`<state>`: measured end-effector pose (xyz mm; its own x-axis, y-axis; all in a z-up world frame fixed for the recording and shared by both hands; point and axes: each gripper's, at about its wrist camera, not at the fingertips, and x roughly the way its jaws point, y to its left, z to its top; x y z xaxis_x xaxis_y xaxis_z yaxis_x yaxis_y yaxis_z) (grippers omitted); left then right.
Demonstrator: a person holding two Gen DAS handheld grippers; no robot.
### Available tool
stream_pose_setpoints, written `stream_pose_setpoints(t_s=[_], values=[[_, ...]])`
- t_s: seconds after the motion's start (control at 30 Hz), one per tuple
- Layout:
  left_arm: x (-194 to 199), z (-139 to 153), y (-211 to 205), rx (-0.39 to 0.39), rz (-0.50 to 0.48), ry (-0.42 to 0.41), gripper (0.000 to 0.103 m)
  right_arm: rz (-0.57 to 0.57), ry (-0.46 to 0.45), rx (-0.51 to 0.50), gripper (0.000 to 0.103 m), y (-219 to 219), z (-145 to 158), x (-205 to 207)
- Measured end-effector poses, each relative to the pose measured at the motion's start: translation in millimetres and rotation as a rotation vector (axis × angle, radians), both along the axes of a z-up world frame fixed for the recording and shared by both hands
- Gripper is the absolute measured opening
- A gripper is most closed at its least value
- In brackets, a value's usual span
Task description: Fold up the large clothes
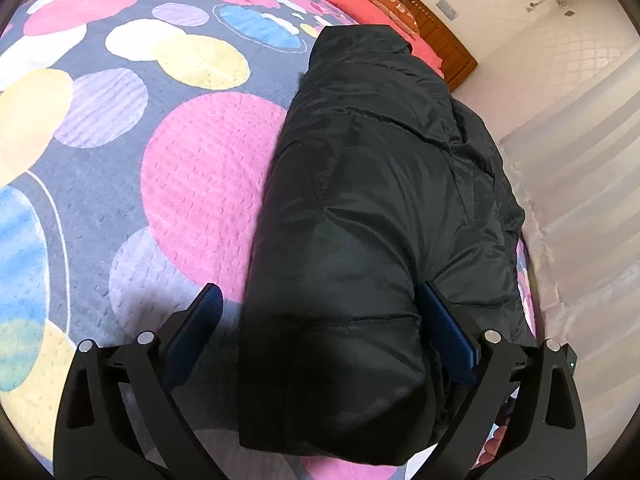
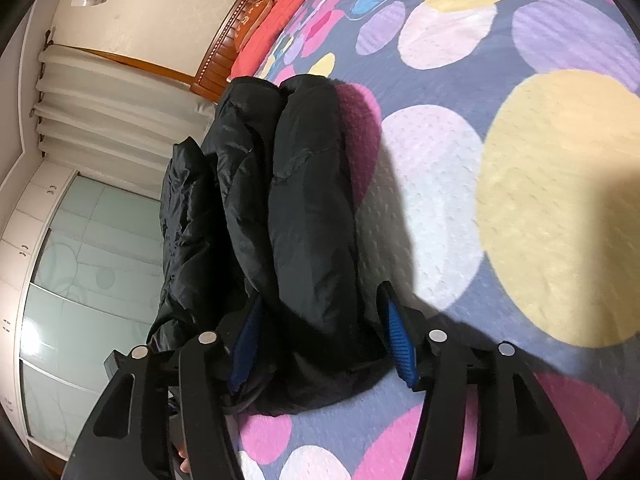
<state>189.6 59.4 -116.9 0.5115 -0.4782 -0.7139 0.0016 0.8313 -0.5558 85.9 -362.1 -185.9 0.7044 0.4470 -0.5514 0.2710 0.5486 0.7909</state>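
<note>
Garment: black padded nylon jacket point(image 1: 360, 208), folded into a long thick bundle, lying on the bed with its near end at 6 o'clock and its far end toward 1 o'clock in the left wrist view.
Bed cover: quilted grey bedspread with large pink, yellow, lilac and blue circles point(image 1: 120, 168), under the jacket.
Left gripper point(image 1: 324, 320): released; its 2 blue-padded fingers stand wide on either side of the bundle's near end, the left pad point(image 1: 200, 332) clear of the fabric, the right one just beside it.
Right gripper point(image 2: 320, 336): partly spread around the jacket's point(image 2: 304, 216) near end; whether the pads press the fabric cannot be told.
Far end: red pillows point(image 1: 360, 4) at 12 o'clock against a brown wooden headboard point(image 1: 444, 28).
Room side: white pleated curtain point(image 2: 112, 104) at 9 o'clock in the right wrist view.
</note>
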Motion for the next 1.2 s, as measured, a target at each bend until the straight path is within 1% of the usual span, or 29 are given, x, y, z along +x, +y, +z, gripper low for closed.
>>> stream_pose_setpoints(t_s=[0.17,0.4,0.57,0.63,0.83,0.9,0.93,0.97,1.13,1.2], values=[[-13,11,-2,0.091,-0.003,-0.031,0.097,-0.020,0.004,-0.007,0.061,0,2,-10],[-35,20,-5,0.194,-0.003,-0.079,0.097,-0.050,0.012,-0.025,0.063,1,6,-26],[-54,24,-4,0.225,0.008,-0.088,0.097,-0.062,0.038,-0.107,0.063,6,13,-39],[-67,27,-4,0.252,0.011,-0.105,0.097,-0.068,0.049,-0.140,0.063,7,14,-47],[-96,33,-5,0.356,0.015,-0.152,0.097,-0.071,0.098,-0.283,0.063,21,22,-65],[-104,35,-5,0.385,0.021,-0.159,0.097,-0.066,0.113,-0.371,0.064,32,31,-71],[-107,37,-5,0.398,0.025,-0.161,0.097,-0.062,0.119,-0.417,0.066,39,36,-73],[-112,40,-5,0.417,0.031,-0.169,0.097,-0.059,0.119,-0.453,0.070,44,40,-75],[-132,63,-1,0.474,0.071,-0.236,0.097,-0.044,0.092,-0.660,0.075,78,69,-86],[-139,72,0,0.487,0.076,-0.262,0.097,-0.040,0.073,-0.713,0.076,88,80,-89]])
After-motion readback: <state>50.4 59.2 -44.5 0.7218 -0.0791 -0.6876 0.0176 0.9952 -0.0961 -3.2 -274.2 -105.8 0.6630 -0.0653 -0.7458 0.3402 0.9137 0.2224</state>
